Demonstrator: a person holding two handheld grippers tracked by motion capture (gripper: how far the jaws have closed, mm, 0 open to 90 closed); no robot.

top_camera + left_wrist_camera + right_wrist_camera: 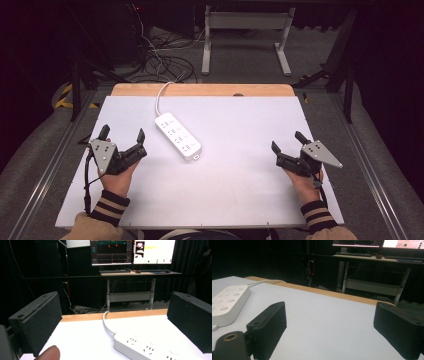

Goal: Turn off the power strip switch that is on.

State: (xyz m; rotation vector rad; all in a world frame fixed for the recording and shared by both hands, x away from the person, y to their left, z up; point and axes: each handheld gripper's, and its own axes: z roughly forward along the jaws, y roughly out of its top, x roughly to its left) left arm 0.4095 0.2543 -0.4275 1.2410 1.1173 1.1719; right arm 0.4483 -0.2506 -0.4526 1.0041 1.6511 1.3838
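Observation:
A white power strip (pixel 178 136) lies slantwise on the white table (pixel 235 180), left of the middle, and its white cable (pixel 161 97) runs off over the far edge. My left gripper (pixel 122 134) rests at the table's left, held in a hand, jaws wide open and bare, just left of the strip. In the left gripper view the power strip (pixel 145 347) lies close ahead between the black jaws. My right gripper (pixel 287 142) is at the table's right, also open with nothing in it. The right gripper view shows the power strip (pixel 227 303) far off to the left.
A wooden strip (pixel 202 90) borders the table's far edge. Beyond it, cables (pixel 160 55) lie tangled on the floor beside a white desk frame (pixel 247 37). A desk with monitors (pixel 132 251) stands farther back. Bare tabletop spreads between the two grippers.

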